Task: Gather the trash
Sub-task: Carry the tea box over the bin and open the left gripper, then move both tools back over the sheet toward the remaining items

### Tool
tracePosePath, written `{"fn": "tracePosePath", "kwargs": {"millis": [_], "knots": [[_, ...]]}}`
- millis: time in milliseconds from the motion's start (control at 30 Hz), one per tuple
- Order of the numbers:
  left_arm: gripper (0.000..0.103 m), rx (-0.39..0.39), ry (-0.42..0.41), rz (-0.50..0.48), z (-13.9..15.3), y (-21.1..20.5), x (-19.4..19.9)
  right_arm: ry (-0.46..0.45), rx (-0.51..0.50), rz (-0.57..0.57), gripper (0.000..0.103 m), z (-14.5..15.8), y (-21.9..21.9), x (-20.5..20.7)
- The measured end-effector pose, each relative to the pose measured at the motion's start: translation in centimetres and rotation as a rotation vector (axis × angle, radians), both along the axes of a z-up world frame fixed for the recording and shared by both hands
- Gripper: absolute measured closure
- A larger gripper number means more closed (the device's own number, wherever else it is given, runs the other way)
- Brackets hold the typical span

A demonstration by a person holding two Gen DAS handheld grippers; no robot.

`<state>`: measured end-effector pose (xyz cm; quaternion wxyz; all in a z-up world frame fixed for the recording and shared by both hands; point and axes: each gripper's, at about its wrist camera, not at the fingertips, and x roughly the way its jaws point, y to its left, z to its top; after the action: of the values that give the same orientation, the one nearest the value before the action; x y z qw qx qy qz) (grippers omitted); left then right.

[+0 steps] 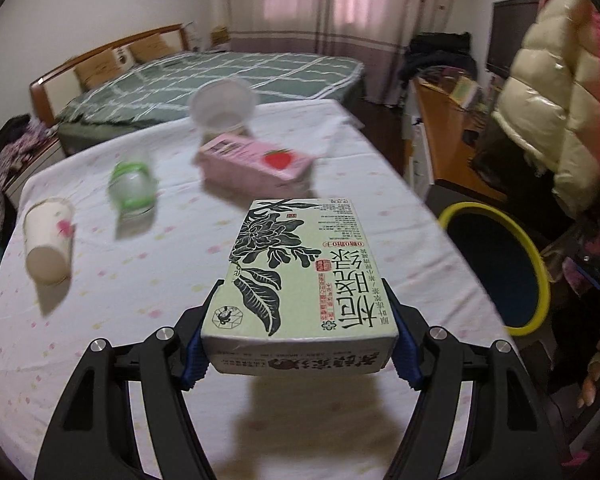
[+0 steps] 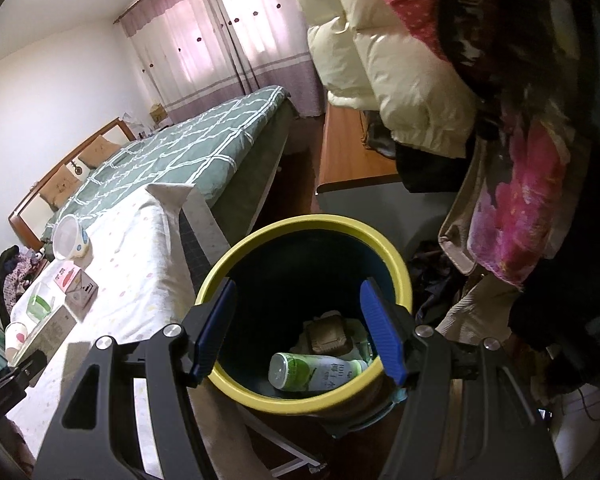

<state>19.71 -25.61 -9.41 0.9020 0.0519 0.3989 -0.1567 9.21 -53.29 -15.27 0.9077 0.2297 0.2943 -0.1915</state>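
Observation:
My left gripper (image 1: 300, 320) is shut on a pale green tea carton (image 1: 300, 272) with black flower print, held above the table. On the table (image 1: 132, 288) lie a paper cup (image 1: 48, 240) on its side, a clear green-banded cup (image 1: 132, 188), a pink strawberry carton (image 1: 256, 164) and a clear plastic bowl (image 1: 224, 104). The yellow-rimmed bin (image 1: 496, 264) stands right of the table. My right gripper (image 2: 296, 324) is open and empty above the bin (image 2: 244, 256), which holds a green-and-white bottle (image 2: 316, 372) and a brown tray (image 2: 328, 336).
A bed with a green checked cover (image 1: 228, 76) stands beyond the table. A wooden desk (image 1: 444, 136) and hanging coats (image 1: 548, 92) are at the right, close behind the bin. The table carries a white dotted cloth.

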Motion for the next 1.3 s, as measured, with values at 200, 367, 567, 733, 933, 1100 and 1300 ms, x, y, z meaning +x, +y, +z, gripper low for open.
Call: {"fn": "tracePosePath", "kwargs": {"millis": [200, 367, 567, 733, 933, 1100, 1300], "knots": [[0.032, 0.003, -0.017, -0.109, 1.1, -5.4, -0.3, -0.001, 0.008, -0.027, 0.042, -0.2, -1.7, -1.4], [0.032, 0.002, -0.008, -0.214, 1.1, -10.1, -0.5, 0.006, 0.007, -0.053, 0.042, -0.5, -2.8, -2.5], [0.032, 0.006, 0.015, -0.321, 0.2, -15.5, -0.5, 0.015, 0.005, -0.078, 0.042, -0.8, -3.7, -3.5], [0.032, 0.020, 0.016, -0.385, -0.4, -19.4, -0.2, 0.022, 0.001, -0.097, 0.042, -0.7, -4.3, -4.1], [0.011, 0.020, 0.019, -0.374, -0.6, -21.4, 0.9, 0.041, -0.012, -0.110, 0.038, -0.6, -4.5, -4.1], [0.008, -0.023, 0.005, -0.344, 0.5, -18.7, 0.9, 0.051, -0.020, -0.091, 0.038, -0.5, -3.7, -3.5], [0.008, -0.117, 0.008, -0.262, 1.7, -9.9, 0.3, 0.065, -0.019, -0.026, 0.038, -0.9, -1.7, -1.2]]}}
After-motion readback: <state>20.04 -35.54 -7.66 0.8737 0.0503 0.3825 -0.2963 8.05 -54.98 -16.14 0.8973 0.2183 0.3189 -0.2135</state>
